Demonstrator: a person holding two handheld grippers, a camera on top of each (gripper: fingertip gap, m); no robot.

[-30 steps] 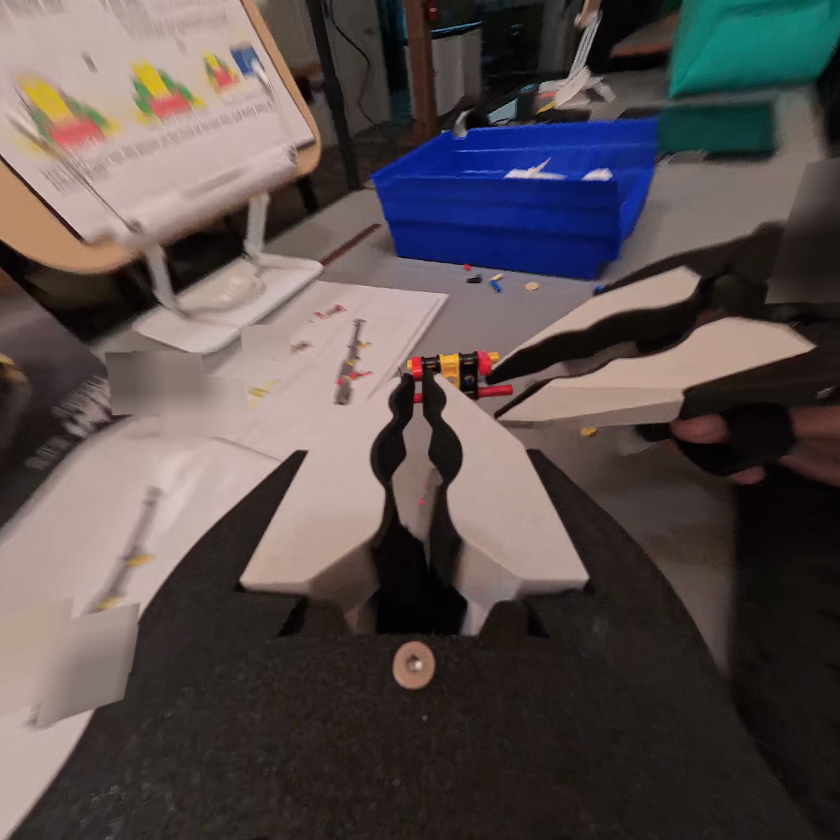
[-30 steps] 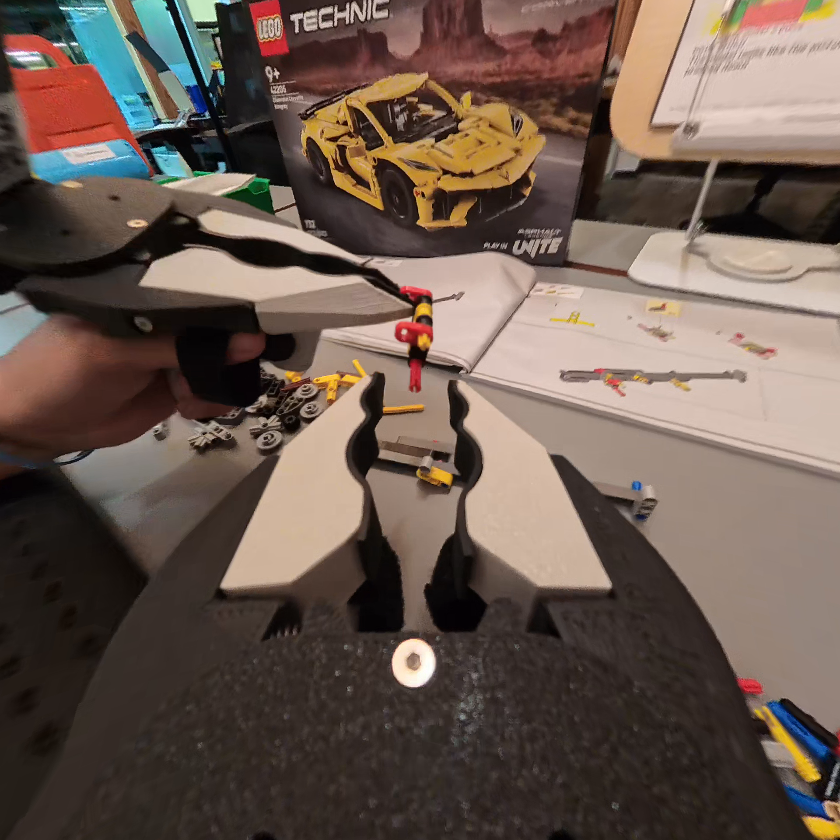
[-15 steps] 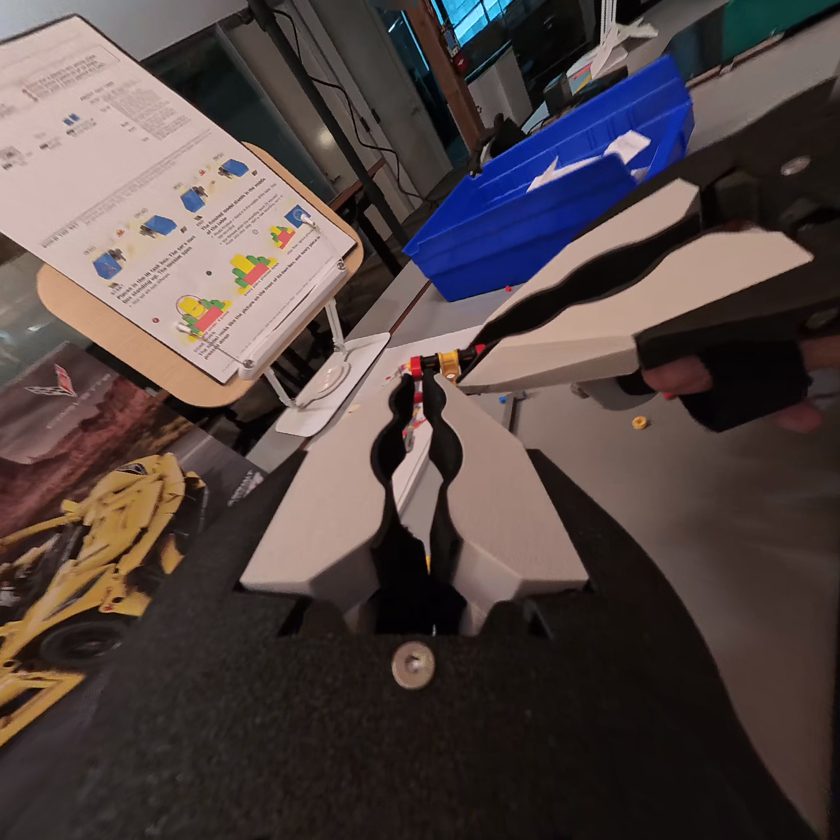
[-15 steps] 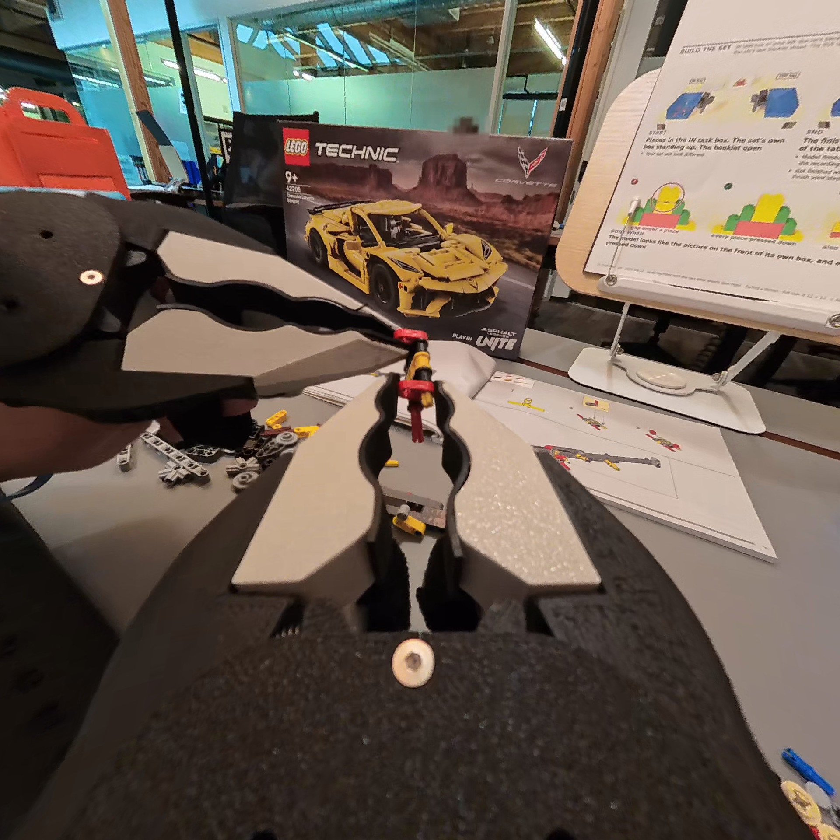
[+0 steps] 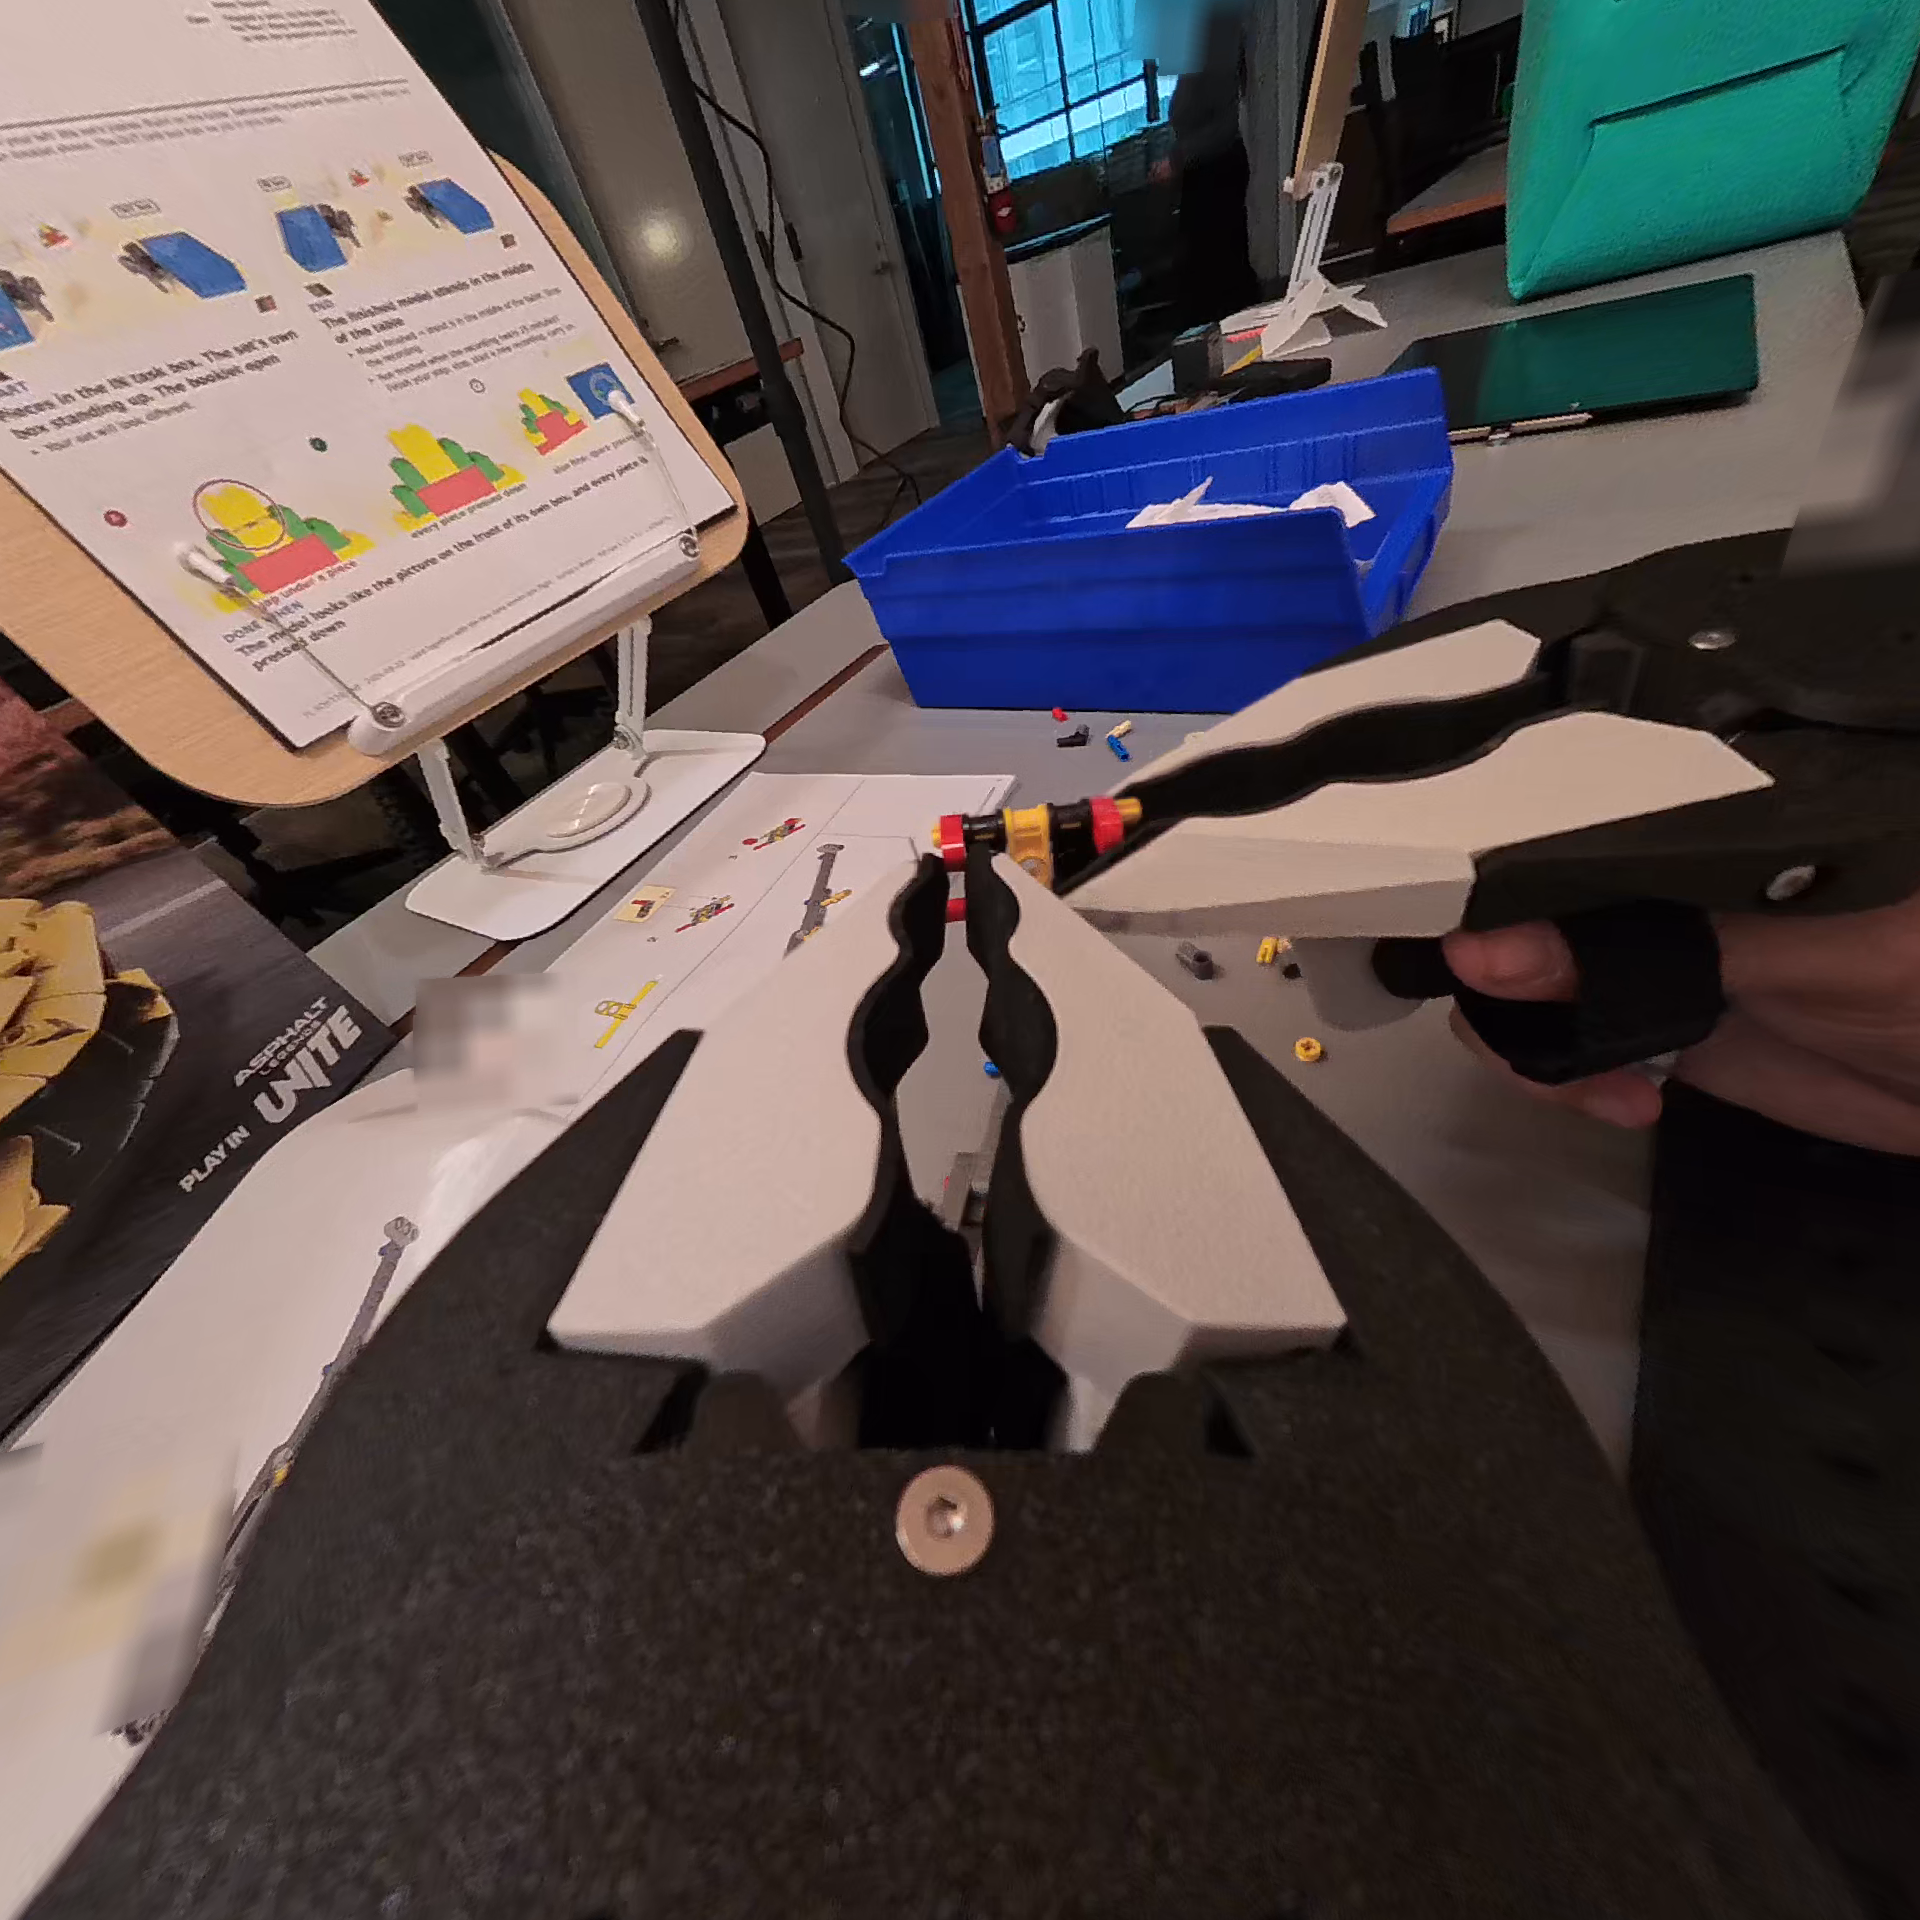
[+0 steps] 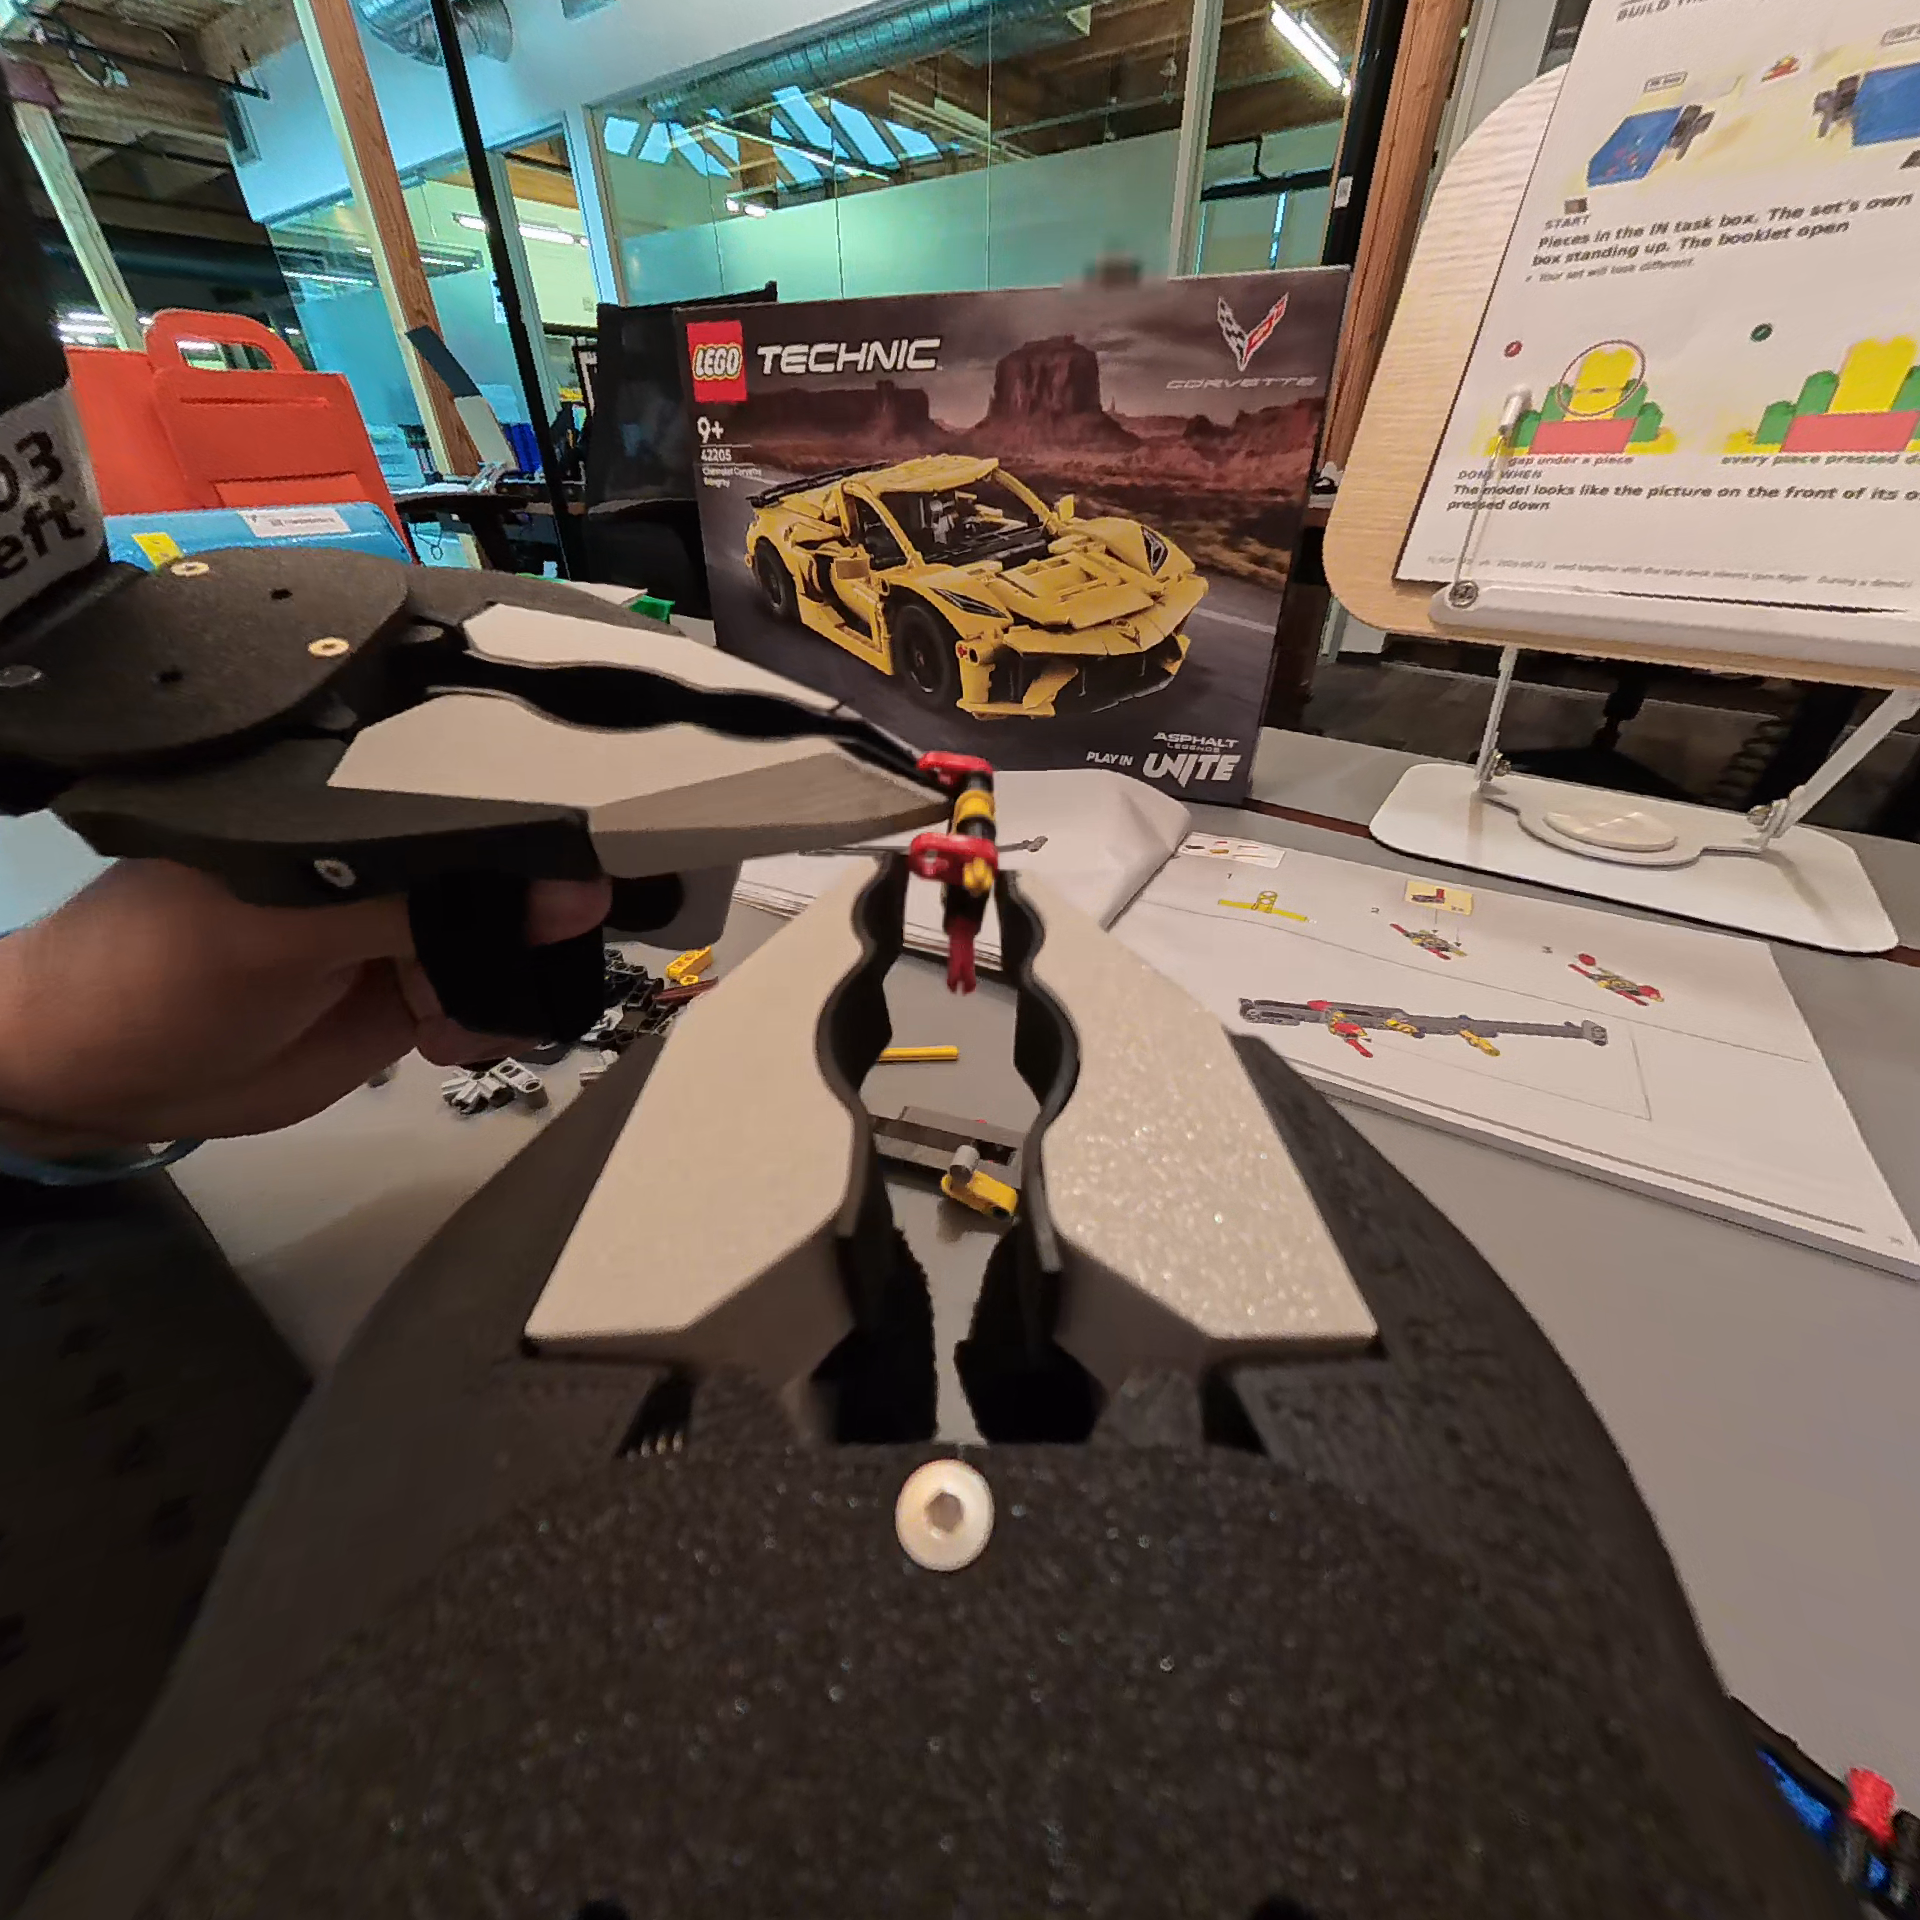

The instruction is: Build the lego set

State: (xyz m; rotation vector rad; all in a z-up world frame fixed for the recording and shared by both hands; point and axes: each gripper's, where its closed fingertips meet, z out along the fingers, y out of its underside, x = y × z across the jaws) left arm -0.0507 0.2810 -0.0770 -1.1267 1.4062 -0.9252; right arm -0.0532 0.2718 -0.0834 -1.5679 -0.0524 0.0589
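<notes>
Two grippers met at one tiny Lego piece

The left hand-held gripper (image 5: 958,878) was pinched on the small red and yellow Lego piece (image 5: 1023,831), holding it up in the air above the grey tabletop (image 6: 1621,1382). The right hand-held gripper (image 6: 940,894) had its tips a little apart around the red pin end, and I cannot tell if it gripped. The piece looked light, hard and smooth, made of shiny plastic, with thin round pins. It could slip or twist, so I think the thick yellow middle is the best place to hold. More loose parts (image 6: 623,997) lay by the paper booklet (image 6: 1507,1049).
</notes>
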